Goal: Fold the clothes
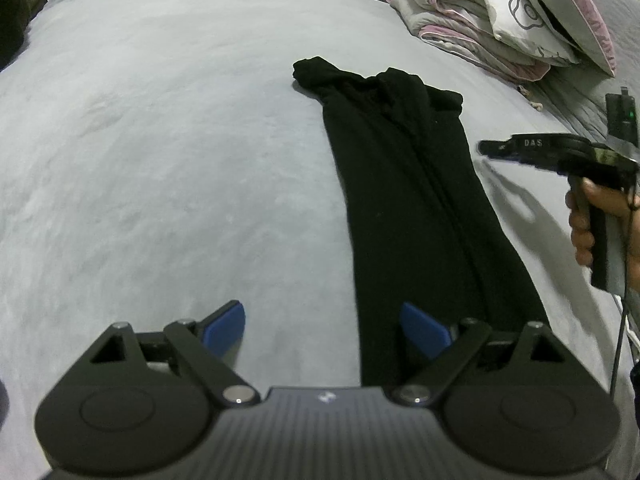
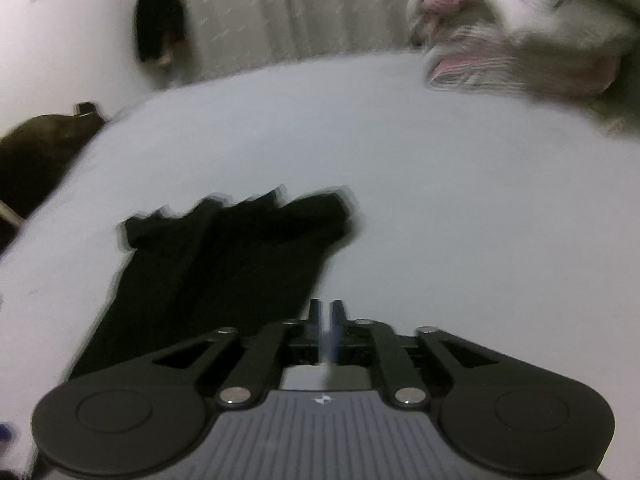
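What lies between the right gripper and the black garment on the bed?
Only bare grey bedsheet; the left wrist view shows the right gripper hovering beside the black garment, with nothing between them.

A bed [image 1: 160, 140] is covered by a pale grey sheet; folded quilts [image 1: 500, 20] are piled at its far corner, before a patterned curtain [image 2: 260, 12].

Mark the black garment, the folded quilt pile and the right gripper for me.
black garment [image 1: 412, 200]: left wrist view, middle of the folded strip.
folded quilt pile [image 1: 480, 12]: left wrist view, grey top fold.
right gripper [image 2: 327, 310]: right wrist view, narrow gap between its fingertips.
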`<state>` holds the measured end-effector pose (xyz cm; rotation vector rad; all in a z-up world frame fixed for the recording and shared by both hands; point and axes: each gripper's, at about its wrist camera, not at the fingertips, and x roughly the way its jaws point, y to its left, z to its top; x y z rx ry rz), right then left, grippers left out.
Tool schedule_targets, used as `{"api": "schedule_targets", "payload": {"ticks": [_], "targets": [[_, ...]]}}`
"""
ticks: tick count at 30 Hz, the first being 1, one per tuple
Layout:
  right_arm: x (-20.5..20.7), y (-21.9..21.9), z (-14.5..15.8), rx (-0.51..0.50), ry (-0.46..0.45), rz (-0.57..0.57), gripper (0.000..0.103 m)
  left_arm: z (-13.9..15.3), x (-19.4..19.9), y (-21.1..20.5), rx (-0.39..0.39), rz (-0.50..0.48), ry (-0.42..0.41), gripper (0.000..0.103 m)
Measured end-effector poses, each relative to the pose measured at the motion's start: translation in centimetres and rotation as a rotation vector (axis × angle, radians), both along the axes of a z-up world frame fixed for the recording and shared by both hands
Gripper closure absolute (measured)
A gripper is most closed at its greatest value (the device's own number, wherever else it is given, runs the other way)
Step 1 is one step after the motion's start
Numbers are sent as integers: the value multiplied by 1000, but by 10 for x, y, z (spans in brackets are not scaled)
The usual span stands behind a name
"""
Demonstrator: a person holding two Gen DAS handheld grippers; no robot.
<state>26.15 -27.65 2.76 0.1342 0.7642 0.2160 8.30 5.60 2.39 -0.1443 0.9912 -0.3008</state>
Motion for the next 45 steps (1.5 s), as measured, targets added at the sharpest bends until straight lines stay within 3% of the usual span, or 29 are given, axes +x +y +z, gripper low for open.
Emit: {"api": "schedule_targets", "payload": {"ticks": [1, 5, 7, 8, 13, 15, 17, 19, 20, 22, 27, 29, 30, 32, 34, 35, 36, 40, 45], "targets": [[-3, 3, 0, 36, 21, 43, 62, 0, 0, 0, -2, 1, 0, 13], [-20, 28, -7, 14, 29, 148, 62, 0, -1, -1, 7, -4, -6, 13], [-25, 46, -15, -116, 14, 179, 100, 0, -2, -3, 18, -11, -13, 13], [-28, 55, -17, -205, -9, 184, 100, 0, -2, -3, 21, -13, -15, 13], [-23, 23, 0, -83, -35, 76, 100, -1, -2, -4, 35, -25, -19, 13], [-24, 34, -13, -162, 4, 89, 100, -1, -3, -6, 47, -35, -22, 13], [-33, 43, -15, -218, -34, 79, 96, -1, -5, -6, 55, -46, -25, 13], [-44, 44, -8, -217, -49, 13, 61, 1, -7, -4, 50, -49, -25, 13], [-56, 41, -1, -190, -56, -37, 58, 1, -8, -4, 48, -50, -25, 13], [-86, 41, 10, -140, -70, -27, 58, 4, -11, -3, 44, -57, -32, 13], [-165, 66, 20, -116, -31, 167, 59, 10, -20, -5, 42, -77, -53, 13], [-193, 78, 17, -98, -16, 227, 83, 11, -25, -6, 50, -84, -60, 13], [-201, 88, 10, -158, -25, 230, 101, 11, -28, -7, 57, -86, -62, 13], [-216, 106, 1, -277, -67, 215, 102, 11, -36, -7, 64, -92, -63, 13], [-227, 109, 8, -277, -133, 142, 102, 13, -46, -5, 65, -104, -72, 13], [-232, 108, 14, -264, -160, 96, 100, 14, -51, -4, 65, -113, -78, 13], [-237, 106, 20, -251, -177, 74, 93, 15, -56, -2, 65, -121, -84, 13], [-279, 122, 29, -148, -120, 239, 68, 14, -72, 5, 76, -143, -83, 13], [-329, 152, 10, -241, -77, 337, 68, 14, -92, 12, 59, -181, -70, 13]]}}
